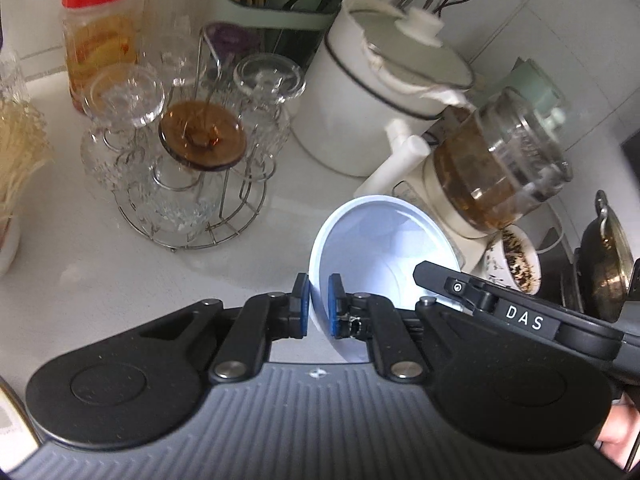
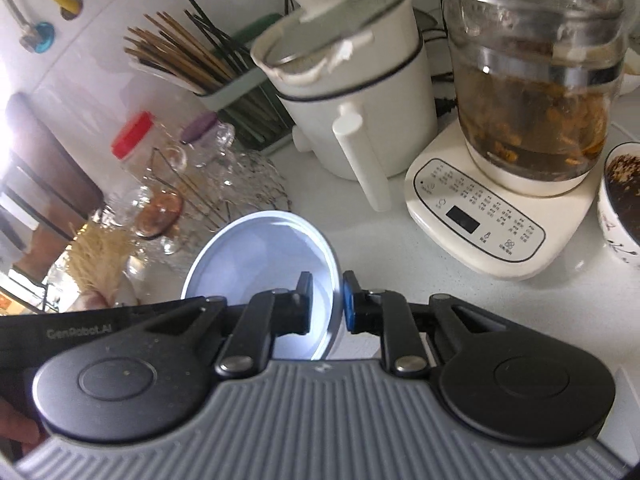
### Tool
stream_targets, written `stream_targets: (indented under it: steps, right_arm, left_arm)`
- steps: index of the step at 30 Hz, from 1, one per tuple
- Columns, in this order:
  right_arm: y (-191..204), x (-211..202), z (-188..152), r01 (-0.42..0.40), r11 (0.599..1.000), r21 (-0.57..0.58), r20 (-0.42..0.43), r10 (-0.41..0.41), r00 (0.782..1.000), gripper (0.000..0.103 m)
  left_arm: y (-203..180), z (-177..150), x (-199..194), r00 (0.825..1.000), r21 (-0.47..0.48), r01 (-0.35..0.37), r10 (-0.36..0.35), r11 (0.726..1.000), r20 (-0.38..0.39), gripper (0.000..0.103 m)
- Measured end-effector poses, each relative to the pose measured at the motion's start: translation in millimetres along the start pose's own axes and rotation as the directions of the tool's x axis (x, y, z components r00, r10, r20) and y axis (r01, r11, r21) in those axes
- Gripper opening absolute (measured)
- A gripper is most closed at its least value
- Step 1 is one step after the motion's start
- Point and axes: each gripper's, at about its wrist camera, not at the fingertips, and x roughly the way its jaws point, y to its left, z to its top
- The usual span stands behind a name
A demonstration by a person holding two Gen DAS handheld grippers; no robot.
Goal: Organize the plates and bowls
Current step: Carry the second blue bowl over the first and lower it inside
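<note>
A pale blue-white bowl [image 1: 372, 248] hangs tilted above the white counter [image 1: 100, 280], held by both grippers on opposite sides of its rim. In the left wrist view my left gripper [image 1: 319, 308] is shut on the bowl's near left rim, blue pads on either side of the wall. The right gripper [image 1: 424, 276] reaches in from the right and sits on the far right rim. In the right wrist view my right gripper [image 2: 327, 304] is shut on the bowl [image 2: 256, 256] at its right rim, and the bowl's inside faces the camera.
A wire rack of upturned glasses [image 1: 188, 152] stands left of the bowl, with a red-lidded jar [image 1: 100, 28] behind. A white pot with a lid [image 2: 352, 92], a glass kettle on its base [image 2: 532, 100], a cup of tea leaves [image 2: 624, 204] and a chopstick holder [image 2: 224, 80] crowd the back.
</note>
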Motion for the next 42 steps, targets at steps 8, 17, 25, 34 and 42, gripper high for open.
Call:
stream_targets:
  steps: [8, 17, 25, 34, 42]
  right_arm:
    - [16.0, -35.4, -6.9, -0.010, 1.000, -0.011, 0.035, 0.010, 0.999, 0.018]
    - [31.8, -53.4, -31.4, -0.019, 0.999, 0.031, 0.062, 0.017, 0.998, 0.018]
    - [59.9, -55.4, -61.7, -0.033, 0.999, 0.022, 0.062, 0.032, 0.998, 0.018]
    - [80.8, -54.4, -93.2, -0.035, 0.999, 0.016, 0.044, 0.034, 0.998, 0.018]
    - [84.3, -42.6, -114.4, -0.015, 1.000, 0.001, -0.001, 0.015, 1.000, 0.018]
  left_arm:
    - [-11.3, -10.2, -42.1, 0.999, 0.008, 0.003, -0.003, 1.000, 0.047, 0.011]
    - [1.7, -36.9, -73.2, 0.998, 0.015, 0.029, -0.030, 0.999, 0.053, 0.011]
    - [29.5, -59.1, -97.8, 0.998, 0.013, 0.018, -0.019, 1.000, 0.062, 0.011]
    - [58.5, -82.8, -113.3, 0.999, 0.013, 0.000, 0.000, 1.000, 0.035, 0.011]
    - [74.6, -99.7, -101.4, 1.000, 0.008, -0.019, 0.019, 1.000, 0.002, 0.011]
